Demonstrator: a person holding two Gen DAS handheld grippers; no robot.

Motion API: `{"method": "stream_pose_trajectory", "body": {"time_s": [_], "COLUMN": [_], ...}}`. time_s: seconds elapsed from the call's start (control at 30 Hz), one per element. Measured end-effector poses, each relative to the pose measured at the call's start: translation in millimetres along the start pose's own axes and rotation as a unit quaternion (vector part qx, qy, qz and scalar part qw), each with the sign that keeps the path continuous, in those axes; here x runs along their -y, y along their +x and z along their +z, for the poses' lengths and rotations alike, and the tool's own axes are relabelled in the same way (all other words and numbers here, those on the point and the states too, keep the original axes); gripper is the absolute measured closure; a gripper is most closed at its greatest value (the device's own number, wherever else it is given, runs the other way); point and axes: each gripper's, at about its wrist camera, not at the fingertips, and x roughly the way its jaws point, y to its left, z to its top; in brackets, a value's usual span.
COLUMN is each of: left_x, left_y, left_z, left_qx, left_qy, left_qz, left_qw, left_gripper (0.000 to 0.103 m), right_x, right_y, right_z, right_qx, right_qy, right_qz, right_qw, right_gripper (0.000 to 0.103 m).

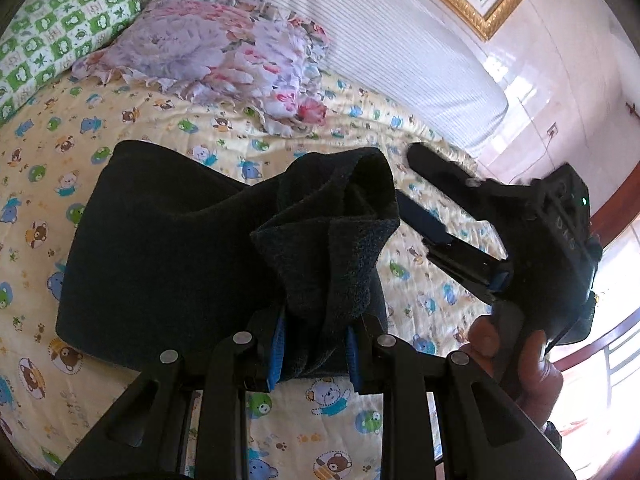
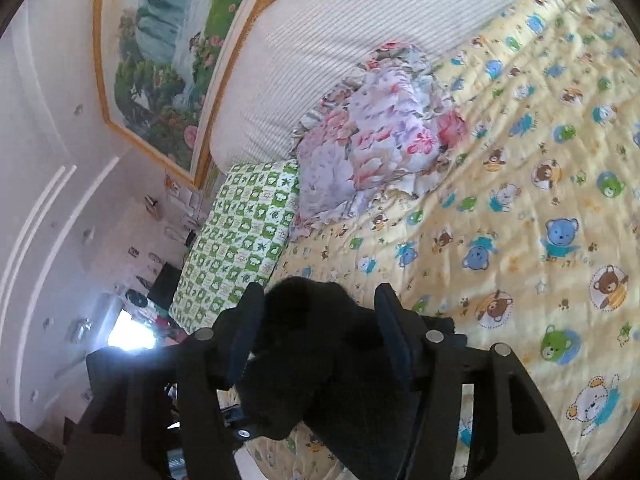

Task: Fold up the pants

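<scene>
Now, pants: the dark pants point(image 1: 168, 248) lie partly folded on the bedspread point(image 1: 120, 120), a flat slab to the left and a bunched end lifted toward the middle of the left wrist view.
Left gripper: the left gripper point(image 1: 316, 344) has its blue-padded jaws pinched narrowly on the bunched cloth, which stands up from between them.
Right gripper: the right gripper point(image 2: 316, 328) has its jaws set fairly wide; a dark lump of the pants sits between them, and the pads do not seem to press on it. Seen from the left wrist view, its fingers are spread just beside the raised fold.
Hand: a hand point(image 1: 516, 364) grasps the right gripper's handle at lower right.
Bedspread: yellow, printed with cartoon bears.
Pillows: a floral pillow point(image 1: 208, 56) and a green checked pillow point(image 1: 60, 28) lie beyond the pants, well apart from them.
Wall: a gold-framed painting point(image 2: 160, 60) hangs above the bed.
</scene>
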Motion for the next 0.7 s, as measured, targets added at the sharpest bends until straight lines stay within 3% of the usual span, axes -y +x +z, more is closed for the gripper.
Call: {"method": "stream_pose_trajectory", "body": {"time_s": [0.07, 0.13, 0.2, 0.23, 0.33, 0.53, 0.7], "left_x": [3, 7, 10, 12, 25, 34, 29], "left_y": [-1, 0, -1, -1, 2, 23, 20], "left_z": [-1, -2, -3, -3, -7, -23, -24], "left_qx": [0.000, -0.004, -0.010, -0.010, -0.011, -0.029, -0.036], "left_qy": [0.005, 0.011, 0.019, 0.023, 0.048, 0.086, 0.086], "left_qz": [0.000, 0.004, 0.000, -0.004, -0.001, 0.030, 0.015], "left_qw": [1.0000, 0.9999, 0.9998, 0.9997, 0.9988, 0.9954, 0.9956], "left_gripper": [0.078, 0.078, 0.078, 0.078, 0.078, 0.076, 0.072], "right_x": [0, 7, 16, 19, 21, 45, 62], "right_y": [11, 18, 14, 7, -10, -15, -15], "right_z": [-3, -8, -9, -7, -6, -18, -29], "right_qx": [-0.022, -0.041, -0.036, -0.026, -0.011, -0.012, -0.005], "right_qy": [-0.007, 0.006, 0.023, 0.031, 0.039, 0.058, 0.084], "right_qz": [-0.034, -0.036, -0.034, -0.031, -0.021, -0.056, -0.055], "right_qw": [0.999, 0.999, 0.999, 0.999, 0.999, 0.997, 0.995], "right_gripper": [0.050, 0.078, 0.087, 0.096, 0.096, 0.098, 0.095]}}
